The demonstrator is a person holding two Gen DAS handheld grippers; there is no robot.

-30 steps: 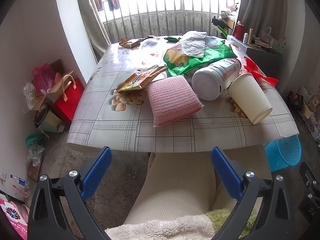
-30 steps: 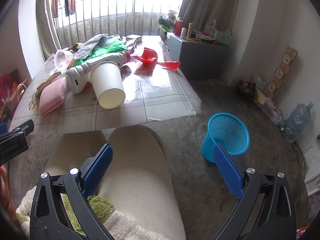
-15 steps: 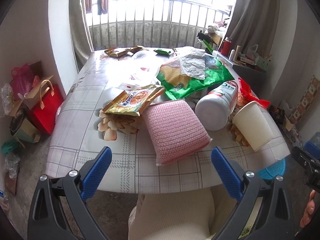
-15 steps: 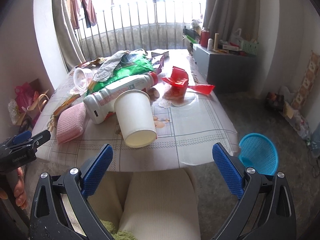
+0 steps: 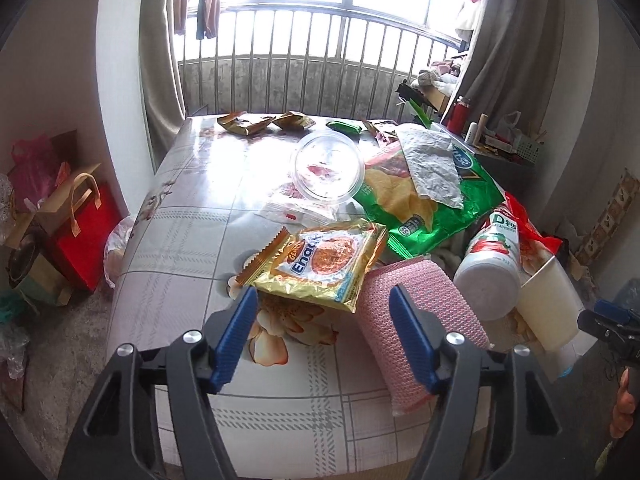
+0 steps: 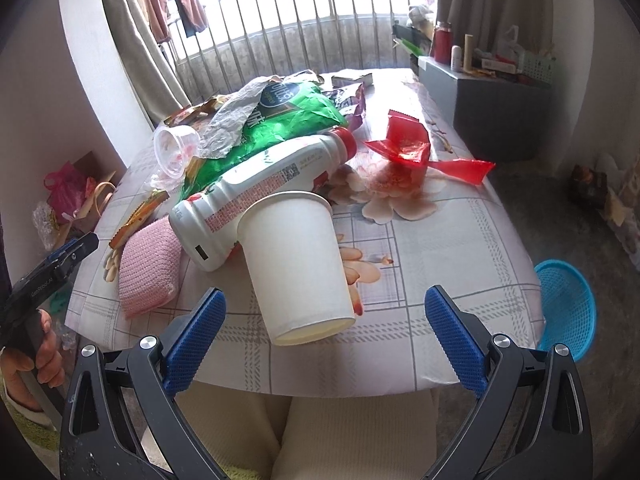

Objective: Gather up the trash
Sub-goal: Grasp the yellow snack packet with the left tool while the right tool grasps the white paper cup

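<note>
Left wrist view: left gripper (image 5: 322, 336) jaws spread, nothing between the blue pads, hovering over the near edge of the table (image 5: 188, 240). Gold Enaak snack packet (image 5: 320, 262) sits just past the fingertips at 12 o'clock, its near edge between the pads. Pink knitted pad (image 5: 416, 320) at 2 o'clock, touching the right finger (image 5: 412, 344) in view and lying under the packet's corner. White yogurt bottle (image 5: 490, 268) on its side at 3 o'clock of the pad, paper cup (image 5: 550, 308) beside it. Green chip bag (image 5: 424, 200) further back, crumpled foil wrapper (image 5: 430, 160) on top, clear plastic bowl (image 5: 328, 166) leaning against the bag at its 9 o'clock.

Right wrist view: right gripper (image 6: 326, 336) released, pads wide apart, gripping nothing. Paper cup (image 6: 298, 264) lies on its side between the fingertips, mouth toward the camera, base touching the yogurt bottle (image 6: 256, 188). Red wrapper (image 6: 416, 148) at 1 o'clock of the cup, well apart. Blue mesh trash basket (image 6: 568, 304) on the floor at 3 o'clock, just off the table (image 6: 440, 240) corner. Pink knitted pad (image 6: 148, 268) at 9 o'clock.
</note>
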